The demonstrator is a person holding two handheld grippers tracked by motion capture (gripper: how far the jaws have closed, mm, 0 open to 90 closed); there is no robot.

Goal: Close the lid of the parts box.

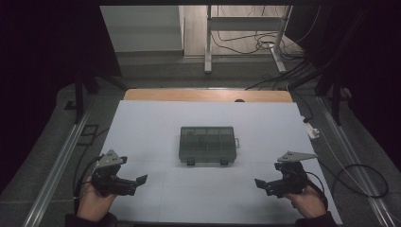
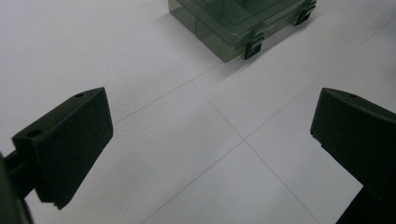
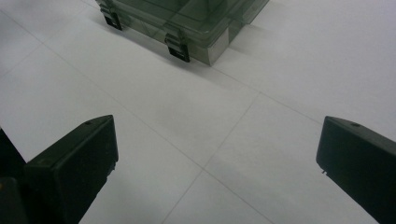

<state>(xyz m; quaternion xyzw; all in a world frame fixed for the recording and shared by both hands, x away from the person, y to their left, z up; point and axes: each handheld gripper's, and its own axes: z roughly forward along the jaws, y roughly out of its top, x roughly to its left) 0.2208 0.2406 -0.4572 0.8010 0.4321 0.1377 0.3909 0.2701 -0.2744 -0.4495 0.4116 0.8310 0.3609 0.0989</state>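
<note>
A smoky translucent compartment box (image 1: pixel 207 144) with its lid down lies at the middle of the white table (image 1: pixel 156 123), two dark latches on its near side. The same box (image 2: pixel 236 21) fills the top of the left gripper view, and the box (image 3: pixel 187 23) also sits at the top of the right gripper view. My left gripper (image 1: pixel 140 180) rests low at the near left, jaws wide apart and holding nothing. My right gripper (image 1: pixel 259 183) mirrors it at the near right, open and holding nothing. Both point inward, well short of the box.
A wooden strip (image 1: pixel 208 95) borders the table's far edge. Metal rails (image 1: pixel 56 163) run along both sides. Cables (image 1: pixel 359 179) lie on the floor at the right, and a desk frame (image 1: pixel 246 33) stands beyond the table.
</note>
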